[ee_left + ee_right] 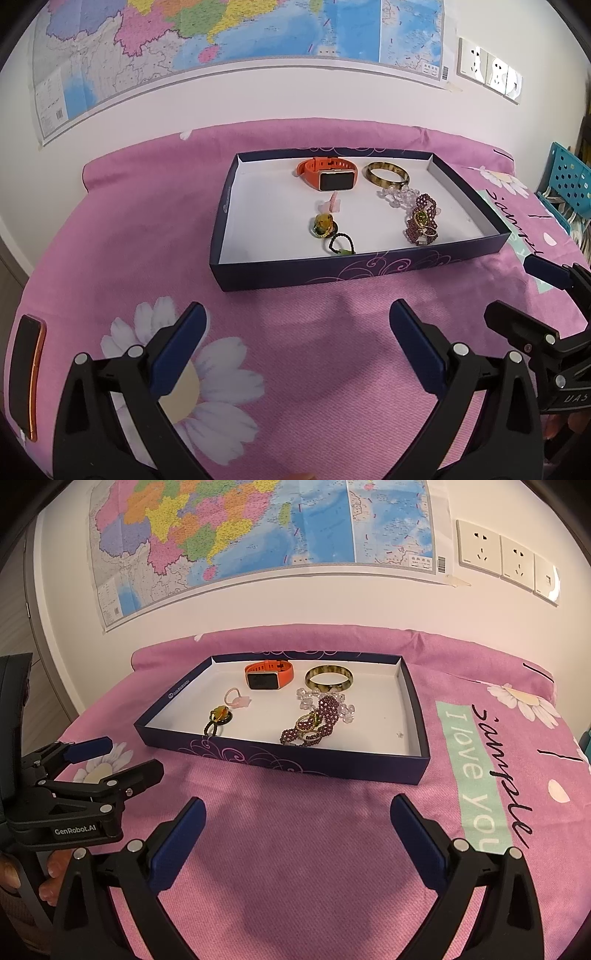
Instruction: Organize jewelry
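Both the left gripper [297,350] and right gripper [295,843] hang wide open and empty, short of the tray [369,267]. All the jewelry seems already inside it, so the sorting looks nearly done; the next move likely calls for reaching ahead of the fingers to untangle the bead bracelet [321,720].

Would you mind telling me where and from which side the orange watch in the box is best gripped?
I would grip the orange watch by its strap loop behind the dark face, coming down from above. It rests on its side near the box's far wall, so the band arches up as a narrow strip, while the face is wider and smoother. The bangle sits apart to the right, leaving room for the right gripper.
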{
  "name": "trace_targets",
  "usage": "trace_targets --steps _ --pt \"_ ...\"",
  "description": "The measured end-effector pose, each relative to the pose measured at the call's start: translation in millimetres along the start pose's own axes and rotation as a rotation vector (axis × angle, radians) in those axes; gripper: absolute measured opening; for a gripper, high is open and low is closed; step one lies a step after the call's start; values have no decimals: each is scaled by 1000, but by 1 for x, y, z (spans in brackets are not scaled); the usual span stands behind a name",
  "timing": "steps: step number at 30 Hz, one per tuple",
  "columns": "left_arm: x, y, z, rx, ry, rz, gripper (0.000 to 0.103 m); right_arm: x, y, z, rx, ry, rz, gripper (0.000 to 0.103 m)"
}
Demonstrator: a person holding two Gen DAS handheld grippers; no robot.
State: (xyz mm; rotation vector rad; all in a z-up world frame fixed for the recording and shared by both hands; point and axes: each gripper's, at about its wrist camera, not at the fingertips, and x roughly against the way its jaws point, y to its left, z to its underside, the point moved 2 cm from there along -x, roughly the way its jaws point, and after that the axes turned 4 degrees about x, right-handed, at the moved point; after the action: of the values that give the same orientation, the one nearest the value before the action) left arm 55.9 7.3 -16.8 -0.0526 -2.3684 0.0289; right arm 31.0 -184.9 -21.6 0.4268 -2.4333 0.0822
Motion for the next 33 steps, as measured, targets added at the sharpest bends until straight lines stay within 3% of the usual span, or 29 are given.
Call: trace_targets --steps 33 --pt "-2 -2 0 -2 5 -3 98 -1 0 1 -7 1 2 96"
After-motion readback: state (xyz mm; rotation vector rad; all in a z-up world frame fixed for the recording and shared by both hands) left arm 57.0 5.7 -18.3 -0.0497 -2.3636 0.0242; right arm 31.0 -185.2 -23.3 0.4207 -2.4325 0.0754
